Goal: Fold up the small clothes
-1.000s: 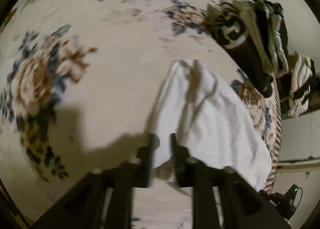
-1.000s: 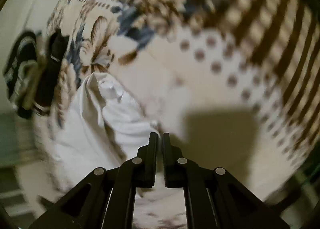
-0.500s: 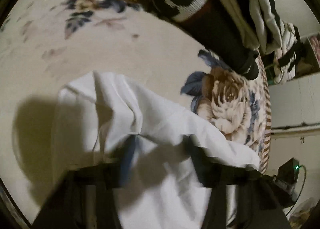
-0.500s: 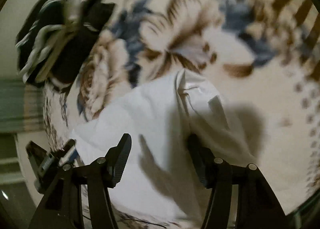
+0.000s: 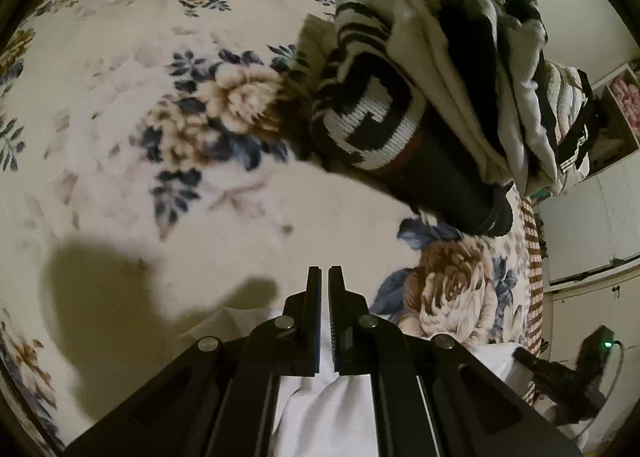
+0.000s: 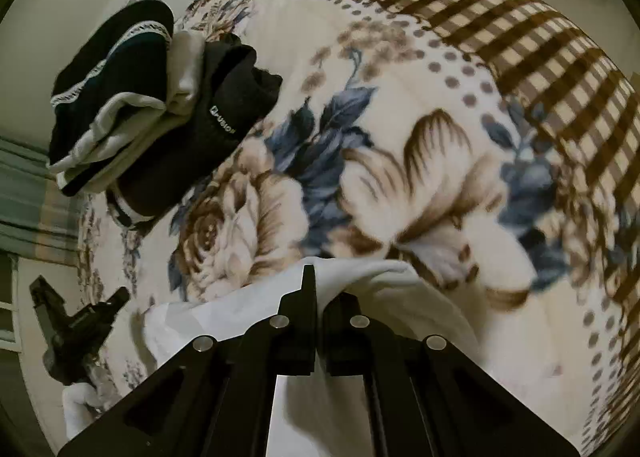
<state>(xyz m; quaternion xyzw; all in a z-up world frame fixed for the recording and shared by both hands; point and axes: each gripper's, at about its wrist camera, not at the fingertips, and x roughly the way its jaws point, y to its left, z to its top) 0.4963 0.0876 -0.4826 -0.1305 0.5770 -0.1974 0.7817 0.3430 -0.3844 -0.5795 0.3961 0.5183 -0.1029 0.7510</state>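
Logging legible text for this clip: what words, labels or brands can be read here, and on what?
"D-vision", uncertain and partly blurred: small white print on the folded black knit garment in the pile, right wrist view.
Blocky white pattern on the black-and-white knitted piece, left wrist view: no readable letters.
Nothing else legible.

The bed's blanket (image 6: 440,105) looks plush and fuzzy, matt, with printed flowers; the white garment (image 6: 224,313) is thin, smooth, creased cloth; both tools (image 5: 325,281) (image 6: 316,285) are matt black plastic with shiny metal screw heads; the stacked clothes (image 5: 400,105) include coarse knit
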